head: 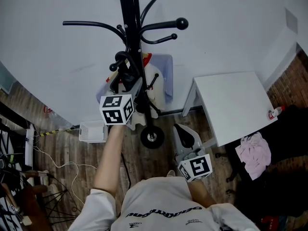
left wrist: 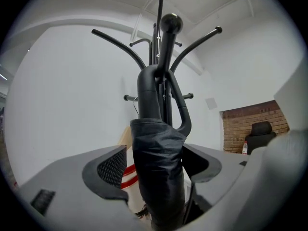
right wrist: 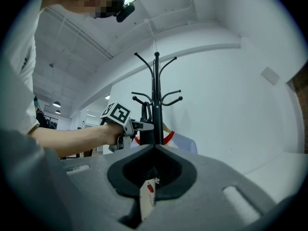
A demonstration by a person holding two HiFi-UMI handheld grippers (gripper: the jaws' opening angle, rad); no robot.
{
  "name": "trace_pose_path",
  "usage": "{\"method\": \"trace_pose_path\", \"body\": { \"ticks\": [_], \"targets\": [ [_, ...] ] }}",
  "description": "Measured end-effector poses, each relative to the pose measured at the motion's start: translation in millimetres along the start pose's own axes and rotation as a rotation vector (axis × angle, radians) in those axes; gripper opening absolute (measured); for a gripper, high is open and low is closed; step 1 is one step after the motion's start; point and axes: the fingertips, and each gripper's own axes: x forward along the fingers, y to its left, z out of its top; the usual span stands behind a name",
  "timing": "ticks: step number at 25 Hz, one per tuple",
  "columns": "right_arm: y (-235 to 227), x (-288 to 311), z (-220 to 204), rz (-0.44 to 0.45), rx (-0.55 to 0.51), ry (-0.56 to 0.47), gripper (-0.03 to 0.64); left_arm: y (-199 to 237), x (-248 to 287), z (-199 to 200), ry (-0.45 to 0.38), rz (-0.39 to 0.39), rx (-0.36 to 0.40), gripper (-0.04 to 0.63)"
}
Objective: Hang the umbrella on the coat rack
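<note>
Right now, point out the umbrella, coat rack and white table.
umbrella (left wrist: 159, 162): left gripper view, folded canopy fabric.
coat rack (head: 128, 13): head view, central pole.
white table (head: 236, 100): head view, bare tabletop.

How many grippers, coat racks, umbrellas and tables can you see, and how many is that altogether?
grippers: 2 (left gripper, right gripper)
coat rack: 1
umbrella: 1
white table: 1
total: 5

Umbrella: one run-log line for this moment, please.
umbrella: handle by coat rack pole, hang unconfirmed | left gripper: open, umbrella between jaws | right gripper: shut, empty, back from rack
</note>
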Motion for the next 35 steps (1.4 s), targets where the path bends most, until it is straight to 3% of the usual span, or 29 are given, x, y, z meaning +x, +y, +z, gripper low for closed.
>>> {"method": "trace_pose_path", "body": {
  "ticks": [10,15,20,28,35],
  "targets": [
    [1.6,-5.2,-3.5,-0.001,0.0,0.013,-0.005,-11.4,-24.0,9.4,-0.059,0.008,-0.016,0.35],
    [4.6,-6.1,-7.2,0.009,0.008,0.021,-0.005,-18.6,-42.3,12.8,-0.102,0.02,-0.06,0.347],
    [9.3,-8.4,-7.3,0.013,0.009,0.018,-0.005,-28.5,-58.7,6.2,-0.101,0.024,-0.068,0.336],
    [13.8,-11.9,-7.3,0.013,0.011,0.021,-0.005,-45.6,-90.5,1.4,-0.116,0.009,-0.084,0.258],
    [19.7,-14.1,-8.4,0.022,0.015,0.021,-0.005,-63.2,-117.1,-4.9,-0.133,0.015,-0.062,0.126]
  ]
}}
